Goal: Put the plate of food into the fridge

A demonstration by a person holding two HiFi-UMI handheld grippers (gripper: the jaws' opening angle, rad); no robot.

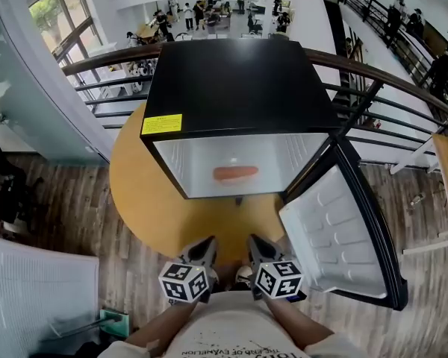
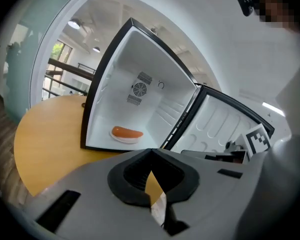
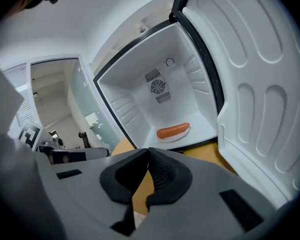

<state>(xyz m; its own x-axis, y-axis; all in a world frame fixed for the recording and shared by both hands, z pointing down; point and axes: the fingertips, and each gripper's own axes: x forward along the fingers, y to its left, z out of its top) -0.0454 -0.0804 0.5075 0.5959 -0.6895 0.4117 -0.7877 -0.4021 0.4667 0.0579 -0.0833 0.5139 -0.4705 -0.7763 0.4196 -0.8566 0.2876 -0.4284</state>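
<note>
Sitting on the fridge (image 1: 239, 88) floor just inside the opening, the plate (image 2: 126, 139) with its sausage (image 2: 126, 132) is already where the task wants it. Only the door (image 1: 343, 237) looks left to deal with; it stands wide open to the right, past the bench (image 1: 145, 200) edge. The left gripper (image 1: 204, 248) and right gripper (image 1: 258, 246) hang near the person's body, fingers (image 2: 132, 176) together at the tips with nothing between them.

Likely risks: a hard shove on the door with closed fingers could slide the fridge on the smooth wood or roll the sausage off the plate. If the plate lies too near the sill, the door's moulded lining might catch it.

The bench is round, bare wood, and small for the fridge. It stands by a curved railing (image 1: 97, 62) above a lower level where people (image 1: 198, 13) stand far off. The floor (image 1: 60, 192) is planked.
</note>
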